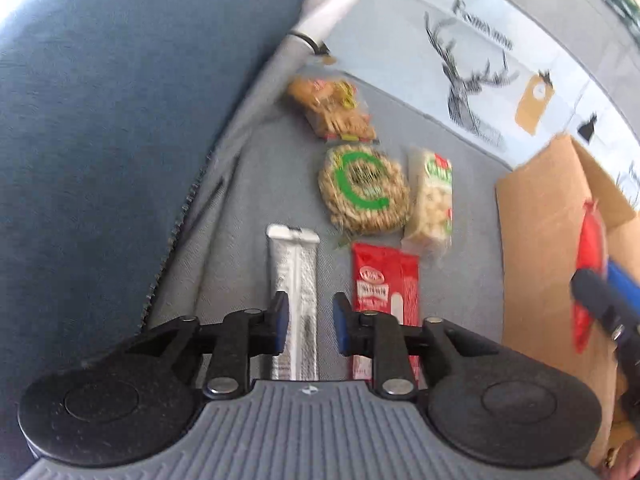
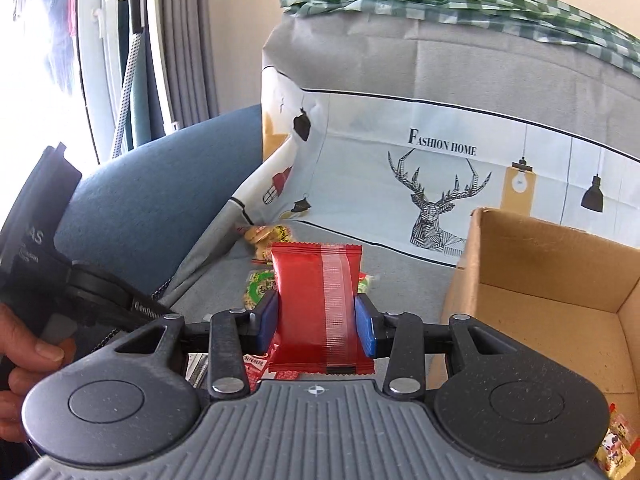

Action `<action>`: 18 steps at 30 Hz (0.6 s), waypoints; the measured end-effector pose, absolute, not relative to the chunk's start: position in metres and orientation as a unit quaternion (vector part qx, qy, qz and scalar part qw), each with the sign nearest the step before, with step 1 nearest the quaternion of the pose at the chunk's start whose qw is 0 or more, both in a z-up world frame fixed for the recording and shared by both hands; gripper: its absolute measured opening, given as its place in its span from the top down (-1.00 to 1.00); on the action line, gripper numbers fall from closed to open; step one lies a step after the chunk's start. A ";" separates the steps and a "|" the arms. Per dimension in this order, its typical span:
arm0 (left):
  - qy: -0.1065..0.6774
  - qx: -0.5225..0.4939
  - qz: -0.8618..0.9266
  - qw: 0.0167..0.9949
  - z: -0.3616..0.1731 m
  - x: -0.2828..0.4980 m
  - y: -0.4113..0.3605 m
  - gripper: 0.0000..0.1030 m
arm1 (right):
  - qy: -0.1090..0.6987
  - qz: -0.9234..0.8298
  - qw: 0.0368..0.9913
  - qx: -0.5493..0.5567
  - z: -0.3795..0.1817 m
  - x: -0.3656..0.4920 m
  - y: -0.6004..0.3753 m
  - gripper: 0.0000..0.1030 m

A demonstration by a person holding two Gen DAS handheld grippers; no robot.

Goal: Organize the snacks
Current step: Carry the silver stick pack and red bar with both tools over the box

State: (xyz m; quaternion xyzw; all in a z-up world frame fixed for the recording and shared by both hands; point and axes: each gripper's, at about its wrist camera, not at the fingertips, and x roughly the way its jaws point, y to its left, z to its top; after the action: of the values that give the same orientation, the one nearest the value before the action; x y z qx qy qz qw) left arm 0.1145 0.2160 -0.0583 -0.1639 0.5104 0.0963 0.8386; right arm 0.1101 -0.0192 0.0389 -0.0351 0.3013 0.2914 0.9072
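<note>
The left claw (image 1: 306,328) hovers spread over the grey sofa seat (image 1: 248,184), its blue pads either side of a silver stick pack (image 1: 294,280) without touching it; the pack's long axis runs straight away from the claw. Right of the pack lies a red wafer packet (image 1: 384,280), parallel to it. Further right, beside the cardboard box (image 2: 560,300), the right claw (image 2: 316,324) pinches a red snack pouch (image 2: 316,308), held upright, long axis vertical.

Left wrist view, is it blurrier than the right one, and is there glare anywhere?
Left wrist view: motion-smeared; the deer print text is unreadable, the round snack pack soft. Right wrist view: sharp on the red packet; the window at far left is blown out.
</note>
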 end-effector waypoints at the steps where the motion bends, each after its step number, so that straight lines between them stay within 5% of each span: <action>1: 0.515 -0.148 0.096 0.839 -0.061 0.117 0.212 0.25 | 0.301 0.291 0.907 -0.033 0.039 0.111 -0.021 0.18; 13: 0.567 -0.029 0.102 0.817 -0.094 0.126 0.184 0.20 | 0.290 0.302 0.908 -0.025 0.043 0.108 -0.031 0.17; 15: 0.564 -0.030 0.100 0.819 -0.092 0.126 0.185 0.55 | 0.290 0.301 0.908 -0.023 0.044 0.109 -0.032 0.17; 18: 0.556 -0.023 0.102 0.825 -0.088 0.123 0.184 0.68 | 0.289 0.300 0.909 -0.021 0.044 0.109 -0.033 0.17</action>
State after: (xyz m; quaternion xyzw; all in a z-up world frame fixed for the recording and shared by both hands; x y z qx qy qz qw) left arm 0.1230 0.1842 -0.0883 -0.0227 0.5558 0.1023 0.8247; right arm 0.1095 -0.0327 0.0444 -0.0207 0.2889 0.2998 0.9089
